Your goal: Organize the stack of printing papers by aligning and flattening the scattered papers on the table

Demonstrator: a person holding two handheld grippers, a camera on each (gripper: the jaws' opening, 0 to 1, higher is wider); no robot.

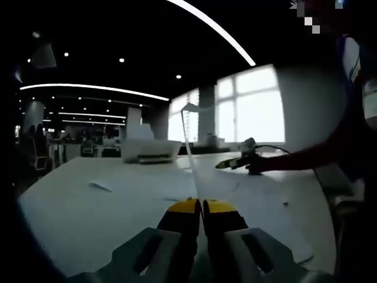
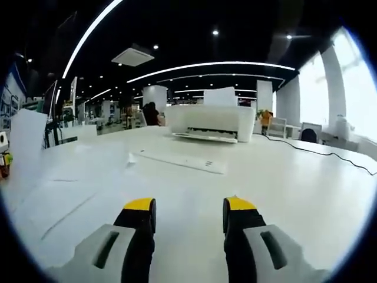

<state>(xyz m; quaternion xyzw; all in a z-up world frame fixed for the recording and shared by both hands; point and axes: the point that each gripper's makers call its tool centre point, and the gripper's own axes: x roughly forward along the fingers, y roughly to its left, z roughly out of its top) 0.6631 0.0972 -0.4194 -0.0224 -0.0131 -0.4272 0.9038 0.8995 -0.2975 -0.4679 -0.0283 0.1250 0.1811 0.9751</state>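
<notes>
Now our left gripper (image 1: 202, 206) has its jaws pinched on a sheet of paper (image 1: 189, 137) standing up on edge above the tabletop (image 1: 118, 206); our right gripper (image 2: 188, 212), jaws apart and empty, should square loose sheets (image 2: 177, 159) near the printer (image 2: 211, 122) at the far edge.

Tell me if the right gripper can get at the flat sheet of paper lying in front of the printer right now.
Probably yes. The right gripper is open and empty, and bare white table lies between its jaws and the sheet of paper before the printer. Nothing stands in the way.
</notes>
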